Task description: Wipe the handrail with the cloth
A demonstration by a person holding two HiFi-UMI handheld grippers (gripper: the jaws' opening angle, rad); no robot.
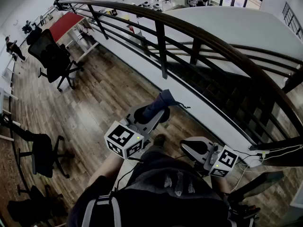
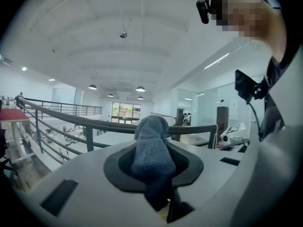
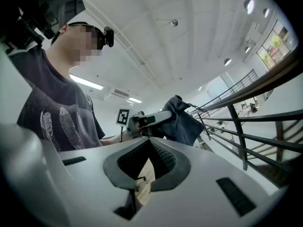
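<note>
Head view: a person stands on a wood floor (image 1: pixel 109 93) beside a curved railing, a gripper in each hand.
Grippers: two, the left gripper (image 1: pixel 158 110) raised toward the railing and the right gripper (image 1: pixel 189 148) lower and closer to the body.
Marker cubes: two, one on each gripper, each with black-and-white squares.
Cloth: one (image 1: pixel 163 103), the only cloth in sight.
Handrail: one (image 1: pixel 203 34), a dark rail sweeping from upper left to lower right over thinner bars and dark posts.
Chairs: at least three black office chairs stand on the floor at left, the nearest to the railing (image 1: pixel 52 56) well apart from the person.
Table: one red table (image 1: pixel 66 23) stands at upper left.
Left gripper view: the jaws are clamped on the cloth (image 2: pixel 152 155), which fills the gap between them and stands up past their tips.
Right gripper view: the jaws sit a little apart with nothing between them — only floorboards show through the gap.
Cloth's place: it is held in the air in the left jaws, near the handrail (image 2: pixel 94 122) but not touching it.
Cloth's look: dark grey-blue with a knitted weave — bunched into a rounded lump at the jaws, with a looser fold (image 3: pixel 182 122) draping beside the gripper.
</note>
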